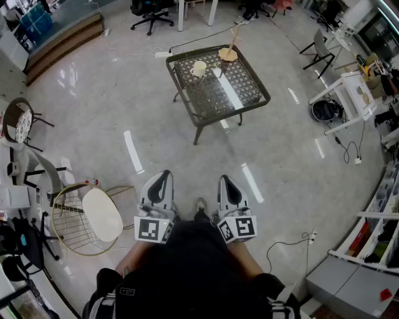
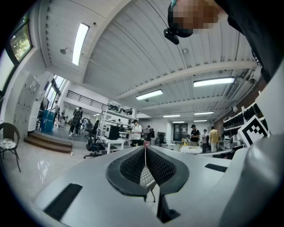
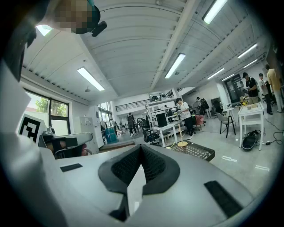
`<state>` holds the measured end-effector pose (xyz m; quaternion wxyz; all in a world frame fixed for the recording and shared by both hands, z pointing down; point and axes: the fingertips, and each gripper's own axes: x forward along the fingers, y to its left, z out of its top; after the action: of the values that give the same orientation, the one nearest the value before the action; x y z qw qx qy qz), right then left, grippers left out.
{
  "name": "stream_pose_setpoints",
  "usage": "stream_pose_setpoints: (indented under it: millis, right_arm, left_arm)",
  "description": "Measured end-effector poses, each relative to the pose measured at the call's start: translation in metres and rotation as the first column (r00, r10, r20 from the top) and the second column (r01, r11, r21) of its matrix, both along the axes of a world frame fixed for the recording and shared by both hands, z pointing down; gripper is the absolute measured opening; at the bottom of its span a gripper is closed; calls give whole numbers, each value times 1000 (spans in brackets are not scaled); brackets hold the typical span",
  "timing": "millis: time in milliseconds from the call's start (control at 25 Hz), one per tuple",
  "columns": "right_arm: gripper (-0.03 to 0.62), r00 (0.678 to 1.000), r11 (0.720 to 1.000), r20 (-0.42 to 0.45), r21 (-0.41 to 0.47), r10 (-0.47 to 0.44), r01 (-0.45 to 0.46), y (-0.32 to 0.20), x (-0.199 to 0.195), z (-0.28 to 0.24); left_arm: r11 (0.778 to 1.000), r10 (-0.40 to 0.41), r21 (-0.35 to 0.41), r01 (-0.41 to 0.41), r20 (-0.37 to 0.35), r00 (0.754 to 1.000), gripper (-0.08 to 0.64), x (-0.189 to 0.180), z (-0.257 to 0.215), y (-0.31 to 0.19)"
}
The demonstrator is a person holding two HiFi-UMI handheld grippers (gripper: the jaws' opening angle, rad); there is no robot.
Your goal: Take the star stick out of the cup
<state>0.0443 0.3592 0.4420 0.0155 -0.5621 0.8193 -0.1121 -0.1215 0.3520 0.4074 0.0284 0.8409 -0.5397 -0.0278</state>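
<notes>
A low table (image 1: 249,99) with a dark mesh top stands across the floor, well ahead of me. On it sits a cream cup (image 1: 199,68), and beside that a thin stick (image 1: 234,38) rises from a tan round base (image 1: 228,55). The right gripper view shows that stick and base (image 3: 182,143) on the table's edge (image 3: 199,153). My left gripper (image 1: 163,176) and right gripper (image 1: 224,179) are held side by side near my waist, far from the table. Both are shut and empty. In the left gripper view the jaws (image 2: 144,149) meet, with the distant stick beyond them.
A gold wire chair with a white seat (image 1: 100,215) stands close on my left. A cable (image 1: 283,244) trails on the floor at my right, near white shelving (image 1: 374,243). A white side table (image 1: 355,93) and office chairs (image 1: 151,14) ring the room. People stand in the background.
</notes>
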Motion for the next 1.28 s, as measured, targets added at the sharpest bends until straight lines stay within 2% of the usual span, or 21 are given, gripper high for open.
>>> stream_pose_setpoints:
  millis: [360, 600, 1080, 1280]
  right_arm:
    - [0, 999, 1000, 36, 1, -1, 1, -10, 22, -1]
    - [0, 999, 1000, 25, 10, -20, 20, -21, 42, -2]
    - [1, 995, 995, 21, 17, -99, 99, -70, 85, 5]
    - [0, 994, 994, 33, -7, -106, 106, -97, 86, 14]
  left_arm:
    - [1000, -5, -9, 5, 5, 1000, 21, 24, 3, -8]
    - [1000, -18, -5, 18, 11, 1000, 21, 49, 1, -18]
    - [996, -87, 1, 88, 44, 995, 21, 103, 3, -47]
    - [995, -95, -17, 96, 50, 994, 21, 105, 10, -68]
